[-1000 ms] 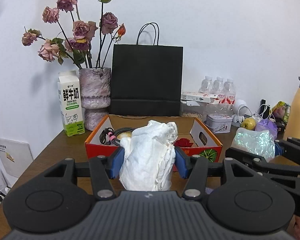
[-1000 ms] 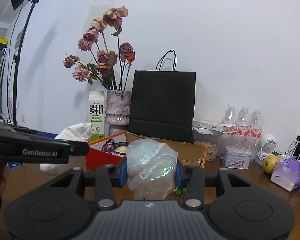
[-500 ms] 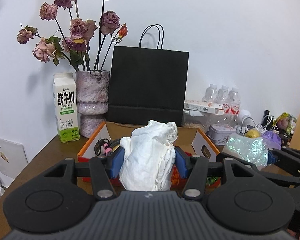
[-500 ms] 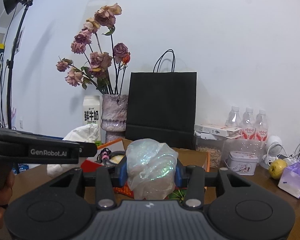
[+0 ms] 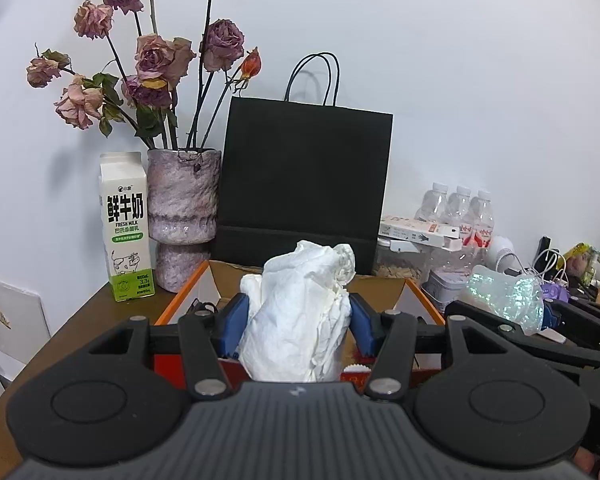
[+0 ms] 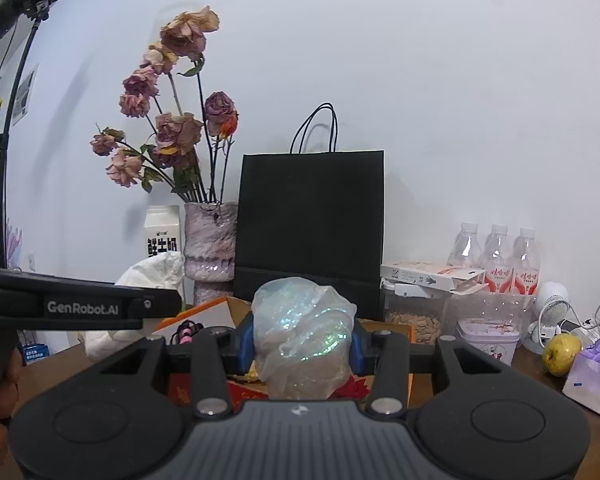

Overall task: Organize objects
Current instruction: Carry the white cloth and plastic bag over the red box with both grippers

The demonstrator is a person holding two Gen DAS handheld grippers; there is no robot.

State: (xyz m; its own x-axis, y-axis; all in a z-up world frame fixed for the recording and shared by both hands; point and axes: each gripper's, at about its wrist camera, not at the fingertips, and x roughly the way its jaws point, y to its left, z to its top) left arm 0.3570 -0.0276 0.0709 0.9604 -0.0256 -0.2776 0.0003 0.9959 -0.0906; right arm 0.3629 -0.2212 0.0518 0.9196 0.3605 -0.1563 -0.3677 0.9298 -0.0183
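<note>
Milk carton (image 5: 126,226): stood upright at the far left of the tabletop (image 5: 80,328), beside the vase (image 5: 183,216) of dried roses.
Left gripper (image 5: 298,320): jaws partly closed and pressed on a crumpled white paper wad (image 5: 300,316), which is held up in the air in front of the box.
Box (image 5: 180,304): an open orange cardboard box set on the tabletop ahead of both grippers; a cable and some red items are seen inside it.
Black bag (image 5: 304,184): stood upright against the wall, just behind the box.
Right gripper (image 6: 302,340): jaws partly closed and pressed on a shimmering plastic bundle (image 6: 304,336), also held clear of the tabletop.
Right-hand clutter: bottles (image 6: 496,256), a small tin (image 6: 488,336), a yellow-green fruit (image 6: 560,354) and a purple packet (image 6: 594,376) are left loose.
Progress: two things are judged picked up but not yet put down; placing them, probably in the box, and clearing the remaining clutter are judged still to be done.
</note>
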